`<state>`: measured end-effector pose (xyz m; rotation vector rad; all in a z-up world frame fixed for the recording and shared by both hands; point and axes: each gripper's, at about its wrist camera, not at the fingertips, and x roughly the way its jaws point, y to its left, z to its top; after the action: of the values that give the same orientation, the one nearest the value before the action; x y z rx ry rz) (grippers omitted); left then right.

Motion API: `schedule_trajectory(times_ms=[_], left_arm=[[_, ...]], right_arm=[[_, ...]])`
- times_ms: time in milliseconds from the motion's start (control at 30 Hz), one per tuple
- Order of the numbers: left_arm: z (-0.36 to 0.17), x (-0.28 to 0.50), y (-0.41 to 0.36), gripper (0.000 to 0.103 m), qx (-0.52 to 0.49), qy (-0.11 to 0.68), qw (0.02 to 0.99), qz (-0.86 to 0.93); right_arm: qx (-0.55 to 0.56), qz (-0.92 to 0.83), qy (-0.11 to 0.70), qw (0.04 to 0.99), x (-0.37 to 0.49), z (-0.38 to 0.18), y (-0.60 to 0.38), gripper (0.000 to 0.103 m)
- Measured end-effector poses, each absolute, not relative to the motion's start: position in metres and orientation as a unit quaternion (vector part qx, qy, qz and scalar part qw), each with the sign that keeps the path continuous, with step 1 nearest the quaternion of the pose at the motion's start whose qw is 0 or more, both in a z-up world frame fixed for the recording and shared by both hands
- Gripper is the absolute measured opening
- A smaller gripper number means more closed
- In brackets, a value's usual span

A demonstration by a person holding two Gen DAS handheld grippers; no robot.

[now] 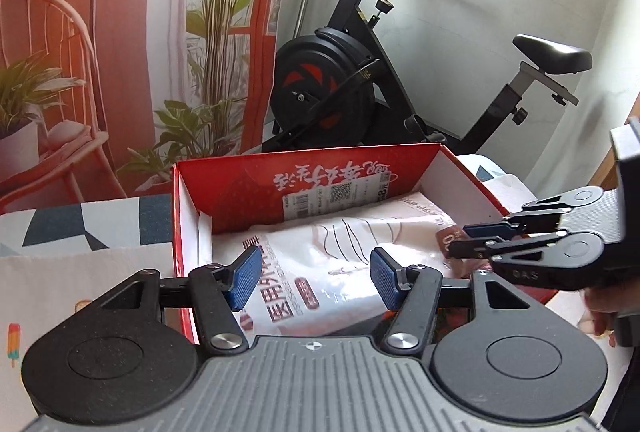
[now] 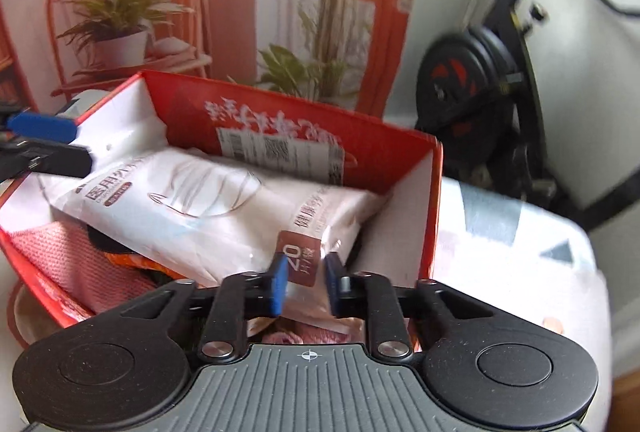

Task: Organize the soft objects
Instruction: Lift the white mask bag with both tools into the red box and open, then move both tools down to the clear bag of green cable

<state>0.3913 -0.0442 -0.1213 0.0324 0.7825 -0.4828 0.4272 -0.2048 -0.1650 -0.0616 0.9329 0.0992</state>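
Two claws, right claw [image 2: 305,282] pinching one white packet [image 2: 208,207], one red box [image 2: 400,151]

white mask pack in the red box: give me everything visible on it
The white mask pack is a soft, glossy plastic pouch, crinkled, printed with a line-drawn face mask, Chinese text and a brown corner patch reading 20. It lies flat and slanted inside the red box, on top of pink cloth. The right gripper pinches its brown corner; the left gripper stands open over the other end, not pressing it.

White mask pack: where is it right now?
The white mask pack lies inside the red box, over a pink cloth; the right gripper pinches its near corner.
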Motion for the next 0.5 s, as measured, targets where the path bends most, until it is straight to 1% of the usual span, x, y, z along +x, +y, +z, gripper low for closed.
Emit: schedule_trajectory(times_ms=[67,133,267,333,500], left_arm=[[-0.116,0.384,-0.042,0.063,0.016,0.372,0.898,-0.234],[-0.110,0.374,-0.039,0.063,0.017,0.366,0.901,-0.234],[-0.097,0.343,-0.031,0.063,0.034,0.339,0.911,-0.233],[-0.092,0.324,-0.026,0.063,0.045,0.326,0.914,-0.236],[-0.093,0.276,-0.008,0.063,0.039,0.316,0.918,-0.238]], right_arm=[[-0.013,0.039,0.434,0.900,0.422,-0.161,-0.207,0.018],[0.001,0.033,0.413,0.910,0.411,-0.152,-0.207,0.030],[0.001,0.039,0.365,0.930,0.372,-0.128,-0.200,0.034],[0.003,0.044,0.340,0.939,0.347,-0.117,-0.195,0.038],[0.026,0.057,0.294,0.954,0.280,-0.106,-0.184,0.040]])
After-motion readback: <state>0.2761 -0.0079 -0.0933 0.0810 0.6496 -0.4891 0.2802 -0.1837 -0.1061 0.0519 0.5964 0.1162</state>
